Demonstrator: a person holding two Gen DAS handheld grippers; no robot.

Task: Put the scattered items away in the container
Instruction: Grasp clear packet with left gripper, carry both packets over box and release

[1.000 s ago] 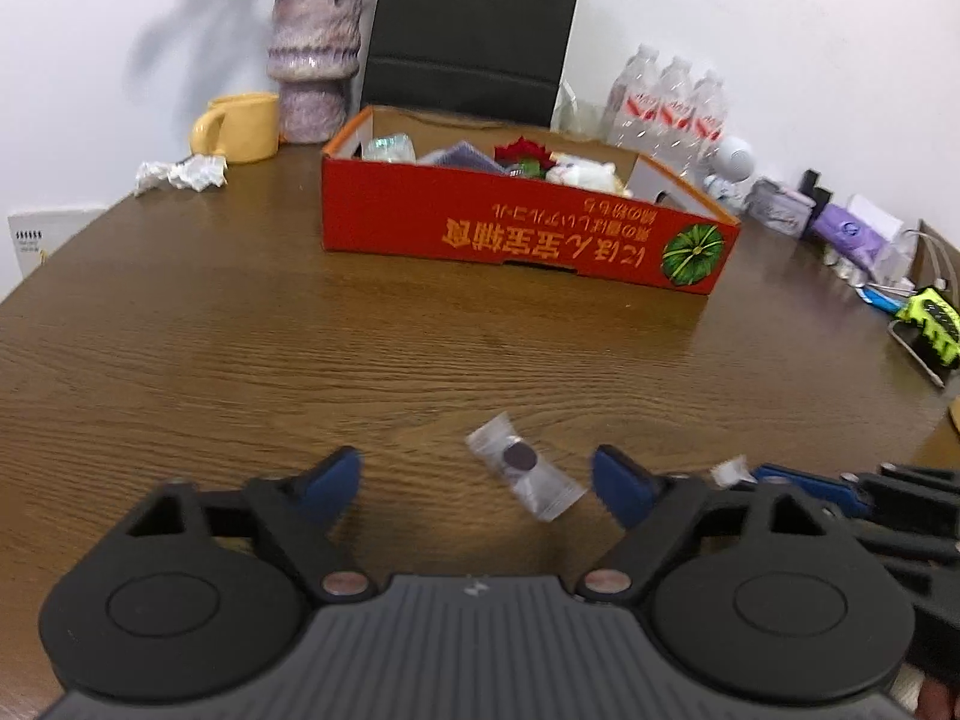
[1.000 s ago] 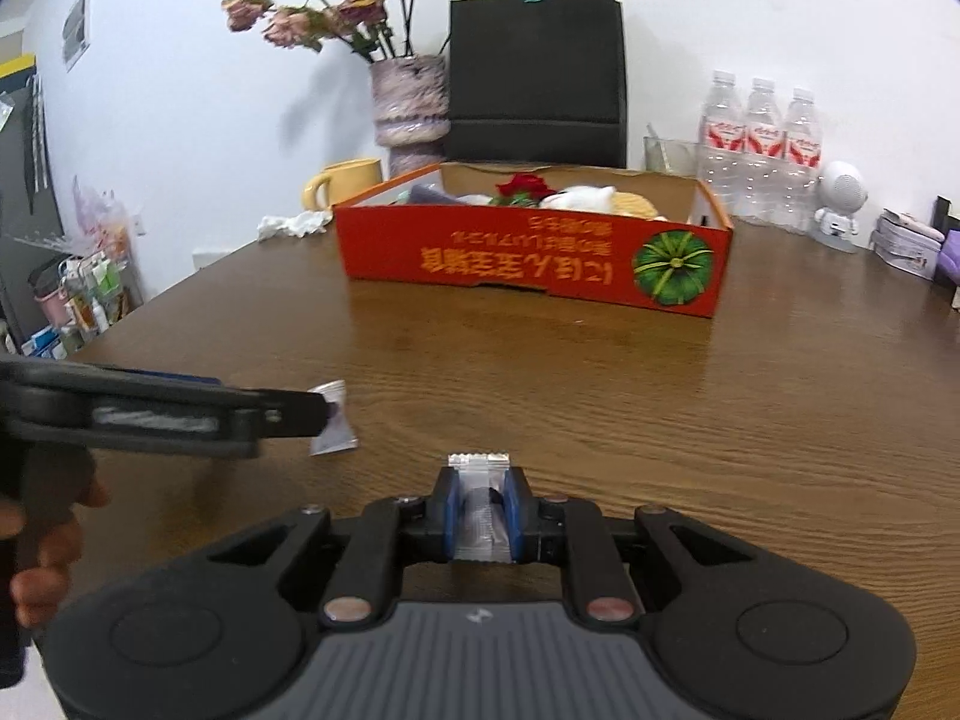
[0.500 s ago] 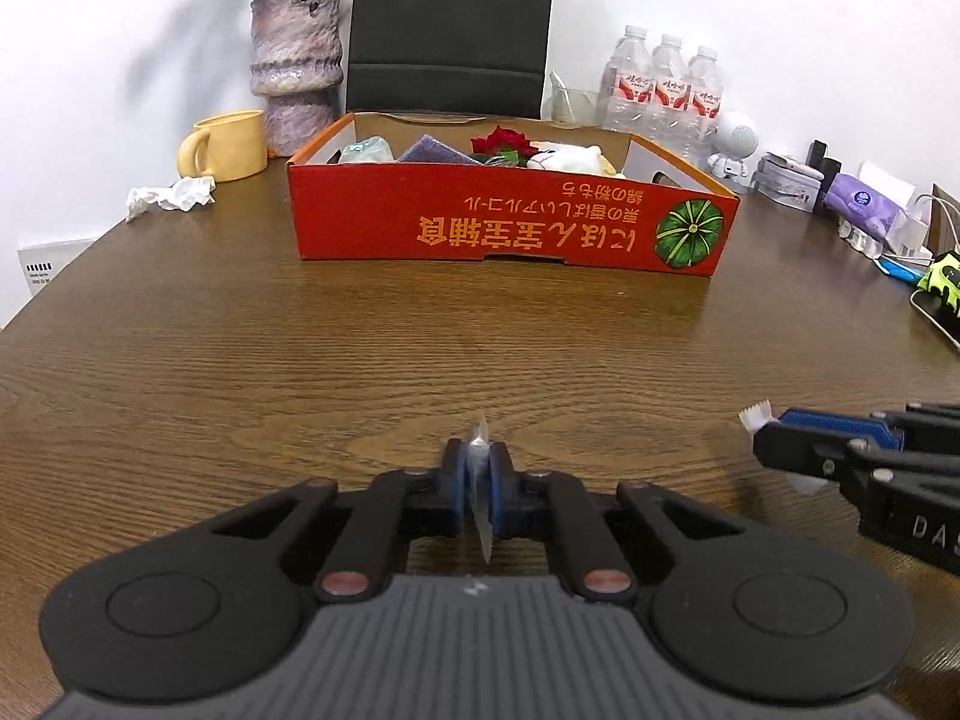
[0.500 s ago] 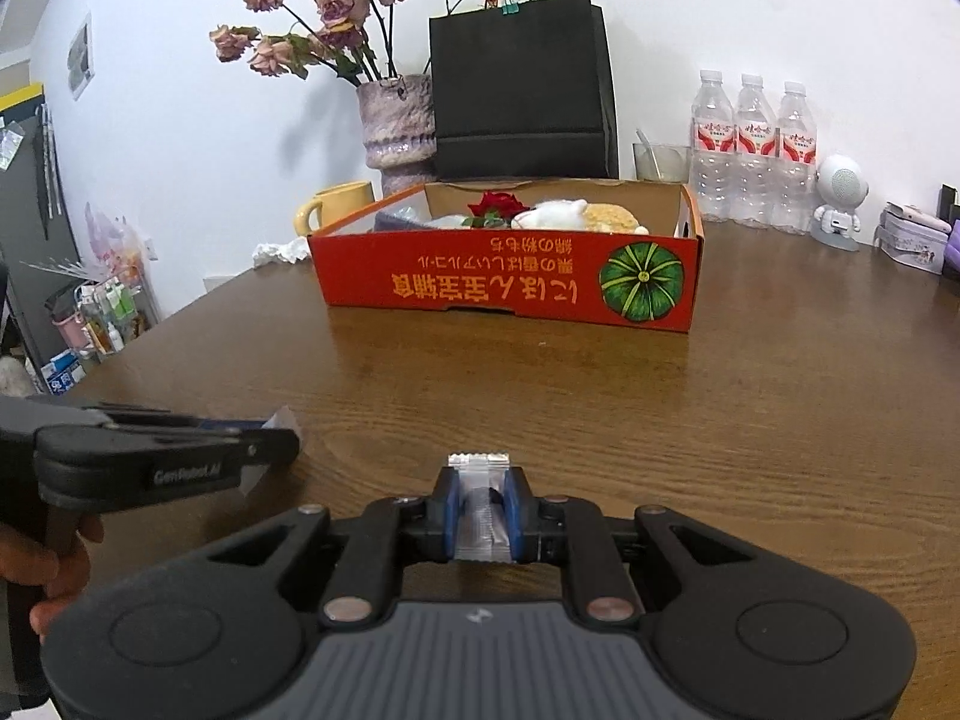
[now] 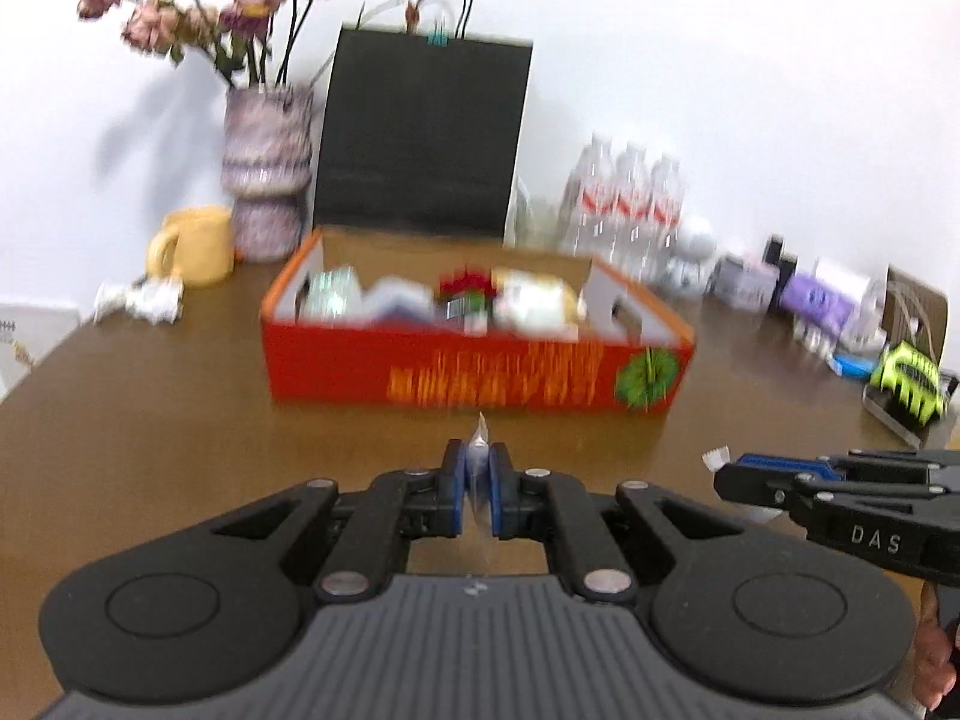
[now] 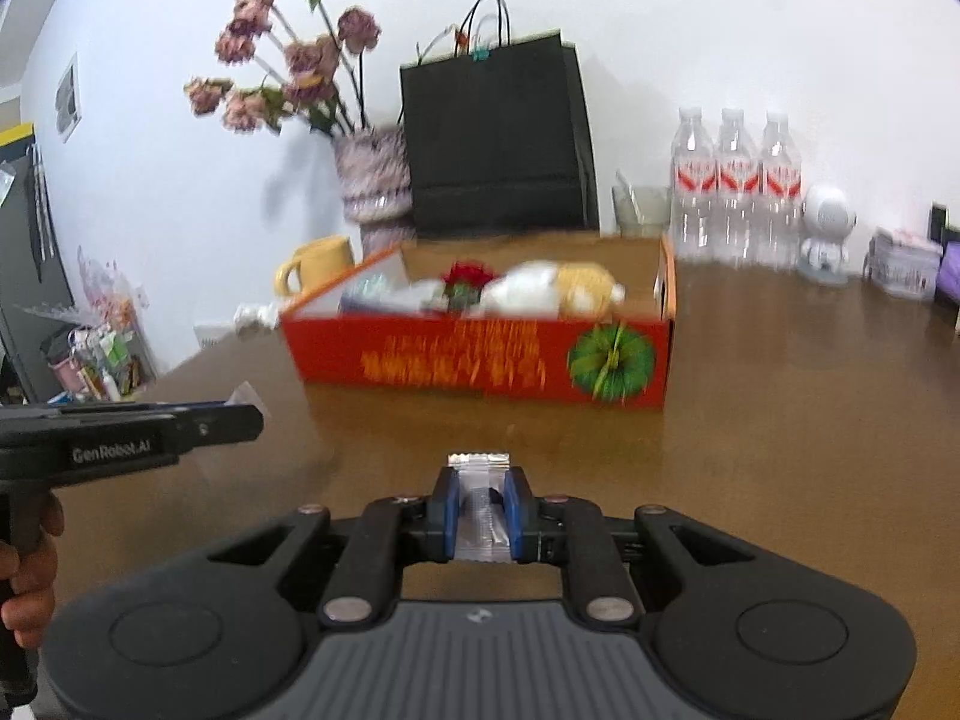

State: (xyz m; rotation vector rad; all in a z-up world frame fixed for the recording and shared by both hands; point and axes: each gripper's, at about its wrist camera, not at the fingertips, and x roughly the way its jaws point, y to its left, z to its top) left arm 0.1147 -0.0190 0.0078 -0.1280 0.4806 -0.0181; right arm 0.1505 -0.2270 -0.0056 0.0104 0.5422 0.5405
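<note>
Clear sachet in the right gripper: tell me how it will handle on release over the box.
The clear sachet looks thin and crinkly, so probably light and floppy. Pinched flat in the right gripper, it may cling to a pad briefly. Dropped into the red box, it should flutter, not roll.

Red box (image 5: 336, 360), green pumpkin print (image 5: 651, 375)

- A lived-in room, home or small office; which one cannot be told.
- A round wooden table (image 6: 780, 396) stands against a plain white wall (image 6: 720, 30).
- On it: a vase (image 5: 267, 174) of dried flowers, a yellow mug (image 5: 195, 246), a black paper bag (image 6: 495, 138), three water bottles (image 6: 735, 186).
- A small white robot toy (image 6: 827, 234) and packets (image 5: 819, 297) clutter the far edge.
- A red box (image 6: 480, 360) holds odds and ends.
</note>
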